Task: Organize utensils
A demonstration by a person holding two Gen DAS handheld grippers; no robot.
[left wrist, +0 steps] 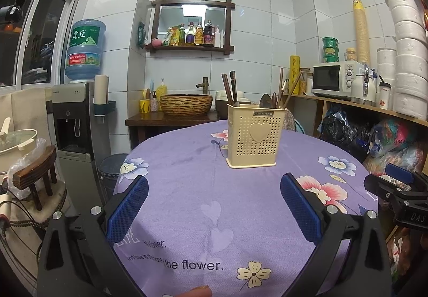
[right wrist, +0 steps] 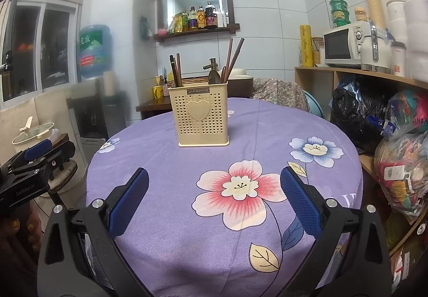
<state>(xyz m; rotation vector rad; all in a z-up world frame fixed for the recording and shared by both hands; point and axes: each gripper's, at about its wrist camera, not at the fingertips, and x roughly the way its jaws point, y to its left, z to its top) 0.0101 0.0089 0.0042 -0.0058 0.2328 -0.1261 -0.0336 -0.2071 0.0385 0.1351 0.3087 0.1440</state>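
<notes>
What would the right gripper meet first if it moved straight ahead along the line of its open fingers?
Probably the cream utensil holder, standing slightly left of the right gripper axis; only bare purple tablecloth lies between. Depth is uncertain.

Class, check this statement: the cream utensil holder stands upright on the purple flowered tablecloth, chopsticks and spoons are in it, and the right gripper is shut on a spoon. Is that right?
One part is wrong. The right gripper is open and holds nothing, as the right wrist view shows. The rest stands: the utensil holder is upright on the tablecloth, with chopsticks and spoons in it.
</notes>
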